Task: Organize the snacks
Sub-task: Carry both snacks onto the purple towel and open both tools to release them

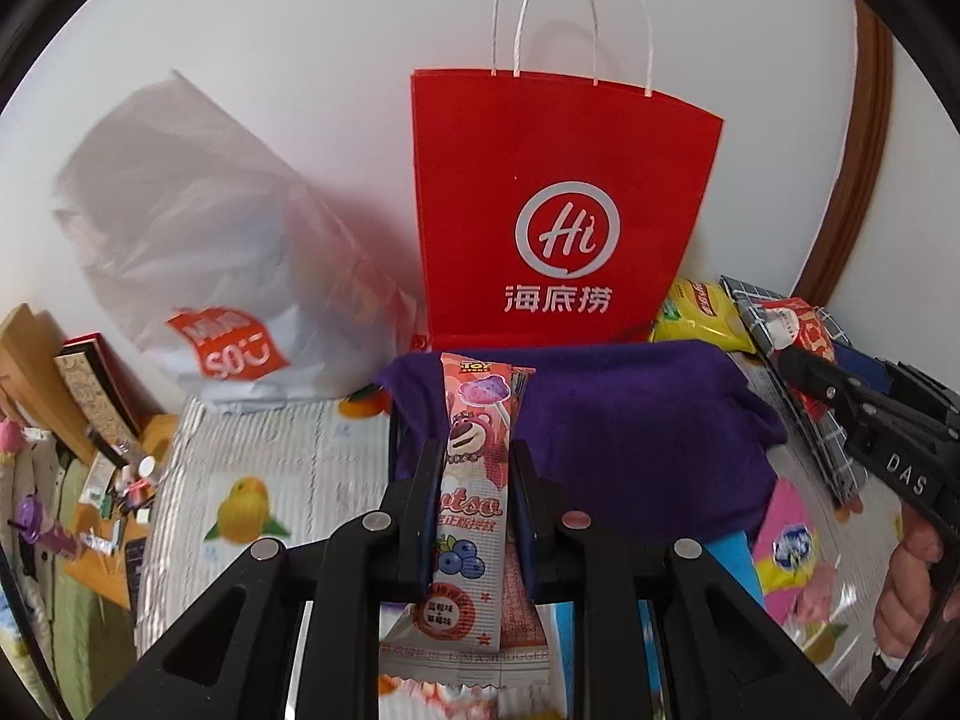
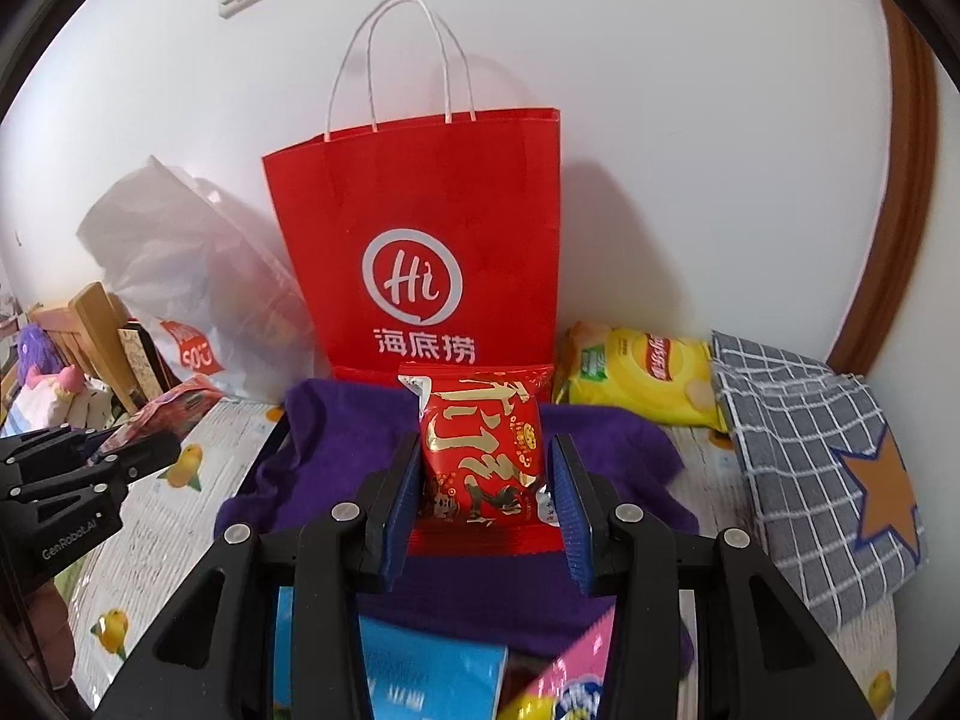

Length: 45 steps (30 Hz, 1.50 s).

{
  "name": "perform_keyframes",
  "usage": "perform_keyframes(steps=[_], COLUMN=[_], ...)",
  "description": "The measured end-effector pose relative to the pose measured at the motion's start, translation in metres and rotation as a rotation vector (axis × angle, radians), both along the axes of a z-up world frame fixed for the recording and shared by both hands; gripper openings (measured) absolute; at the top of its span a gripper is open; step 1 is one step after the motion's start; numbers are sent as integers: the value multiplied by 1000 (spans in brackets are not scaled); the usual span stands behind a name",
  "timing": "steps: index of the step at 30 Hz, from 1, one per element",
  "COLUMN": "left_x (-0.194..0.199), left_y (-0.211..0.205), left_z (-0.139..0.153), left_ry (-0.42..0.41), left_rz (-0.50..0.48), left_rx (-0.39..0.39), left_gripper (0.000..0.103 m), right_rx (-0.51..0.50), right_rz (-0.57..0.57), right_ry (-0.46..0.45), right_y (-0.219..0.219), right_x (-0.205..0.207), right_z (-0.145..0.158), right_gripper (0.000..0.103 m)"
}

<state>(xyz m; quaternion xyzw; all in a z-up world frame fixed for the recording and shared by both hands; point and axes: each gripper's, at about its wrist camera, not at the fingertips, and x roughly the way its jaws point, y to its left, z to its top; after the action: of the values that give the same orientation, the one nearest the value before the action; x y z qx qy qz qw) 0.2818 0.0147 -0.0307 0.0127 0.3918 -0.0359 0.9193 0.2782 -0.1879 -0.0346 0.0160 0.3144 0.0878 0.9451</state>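
Note:
My left gripper (image 1: 474,474) is shut on a long pink Lotso candy packet (image 1: 474,480), held upright above a purple cloth-lined box (image 1: 630,420). My right gripper (image 2: 483,474) is shut on a red snack packet with gold characters (image 2: 480,456), held above the same purple cloth (image 2: 336,444). The right gripper also shows at the right edge of the left wrist view (image 1: 798,366), and the left gripper at the left edge of the right wrist view (image 2: 150,450). A red Hi paper bag (image 1: 558,210) stands against the wall behind the box.
A white Miniso plastic bag (image 1: 198,252) leans left of the red bag. Yellow chip bag (image 2: 648,384) and a grey checked bag with an orange star (image 2: 822,468) lie right. Blue (image 2: 432,678) and pink (image 1: 786,546) packets lie near the front. Cluttered shelf at left (image 1: 90,408).

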Motion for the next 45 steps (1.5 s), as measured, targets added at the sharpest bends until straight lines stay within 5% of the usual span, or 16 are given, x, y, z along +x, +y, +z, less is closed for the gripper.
perform_keyframes(steps=[10,16,27,45], left_x=[73,98,109,119], left_y=[-19,-11,1,-8], left_z=[-17,-62,-81,-101], left_ry=[42,149,192,240], left_rz=[-37,-19,30,0], left_rx=[5,9,12,52], left_gripper=[20,20,20,20], right_rx=[-15,-75,-112,-173], right_rz=[-13,2,6,-31], right_ry=[59,122,263,329], right_y=[0,-1,4,3], right_x=[61,79,104,113], right_z=[-24,-55,-100,-117], right_gripper=[42,42,42,43])
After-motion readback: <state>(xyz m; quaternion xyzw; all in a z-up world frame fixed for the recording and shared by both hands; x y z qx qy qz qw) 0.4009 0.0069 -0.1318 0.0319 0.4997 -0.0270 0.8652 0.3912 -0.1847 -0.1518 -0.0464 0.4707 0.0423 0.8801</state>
